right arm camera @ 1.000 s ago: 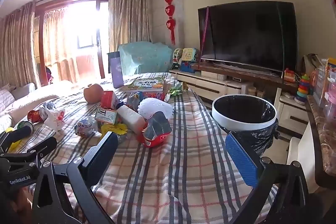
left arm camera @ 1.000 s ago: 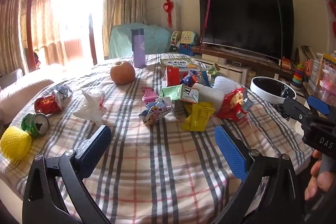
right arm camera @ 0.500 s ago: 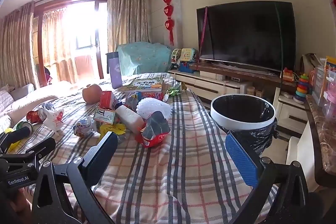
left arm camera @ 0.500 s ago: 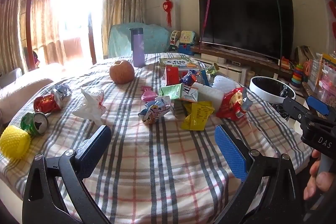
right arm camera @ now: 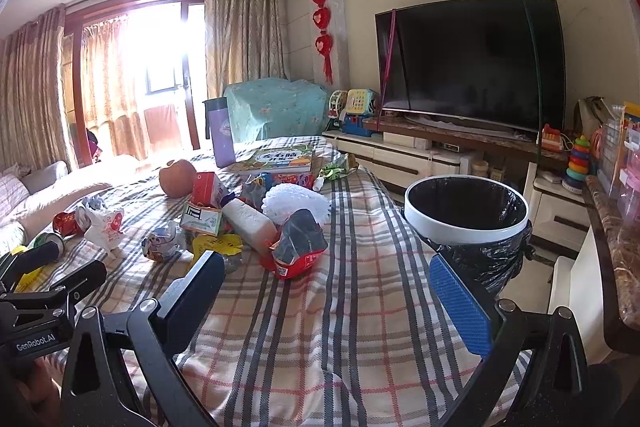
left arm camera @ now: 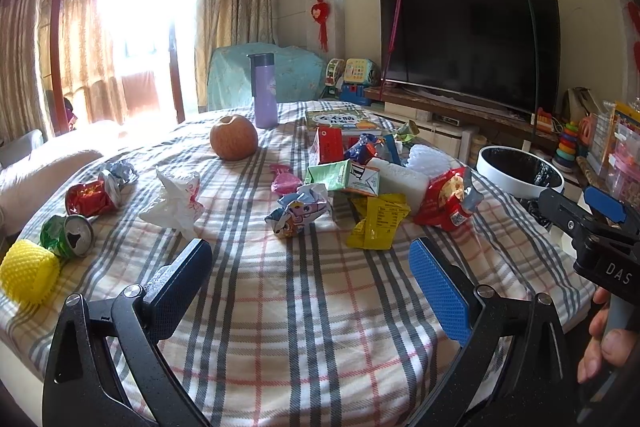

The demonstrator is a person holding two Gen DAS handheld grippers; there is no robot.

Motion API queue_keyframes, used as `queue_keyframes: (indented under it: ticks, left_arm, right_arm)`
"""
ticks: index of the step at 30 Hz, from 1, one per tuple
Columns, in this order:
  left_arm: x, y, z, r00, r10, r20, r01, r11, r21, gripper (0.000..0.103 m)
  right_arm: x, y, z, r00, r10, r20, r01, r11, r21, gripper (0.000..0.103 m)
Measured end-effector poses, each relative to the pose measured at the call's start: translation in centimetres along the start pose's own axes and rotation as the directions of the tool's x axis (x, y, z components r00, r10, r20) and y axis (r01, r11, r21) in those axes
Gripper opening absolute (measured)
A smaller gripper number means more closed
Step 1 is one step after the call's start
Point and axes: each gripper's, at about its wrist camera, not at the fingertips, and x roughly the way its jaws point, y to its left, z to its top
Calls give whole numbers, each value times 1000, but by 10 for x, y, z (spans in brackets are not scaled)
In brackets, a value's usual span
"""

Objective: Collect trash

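Note:
Trash lies on the plaid tablecloth (left arm camera: pixel 304 307): a red snack bag (left arm camera: pixel 444 201) (right arm camera: pixel 298 247), a yellow wrapper (left arm camera: pixel 378 223), a crumpled printed wrapper (left arm camera: pixel 298 211), a green carton (left arm camera: pixel 344 177), white crumpled paper (left arm camera: pixel 176 199), a red can (left arm camera: pixel 90 197), a green can (left arm camera: pixel 68 237) and a yellow foam net (left arm camera: pixel 26 275). A white-rimmed bin with a black liner (right arm camera: pixel 466 211) (left arm camera: pixel 520 175) stands off the table's right edge. My left gripper (left arm camera: pixel 310 275) is open and empty over the near table. My right gripper (right arm camera: pixel 324 291) is open and empty, near the bin.
An apple (left arm camera: pixel 234 143), a purple bottle (left arm camera: pixel 264 91) and a picture book (left arm camera: pixel 340 117) stand at the far side of the table. A TV (right arm camera: pixel 472 67) on a low cabinet is behind. A marble counter edge (right arm camera: pixel 616 267) is at the right.
Both views have shifted only slightly; the right gripper drifted a little. Both stay open and nothing on the table has moved.

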Motion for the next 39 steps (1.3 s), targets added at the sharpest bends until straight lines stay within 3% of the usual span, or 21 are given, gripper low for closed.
queue_keyframes:
  ticks: [39]
  left_arm:
    - [22,3,-4,999,-13,-49,13,1000,-8,101]
  right_arm:
    - [20,-2,-6,996,47,-81,-45,999,26,103]
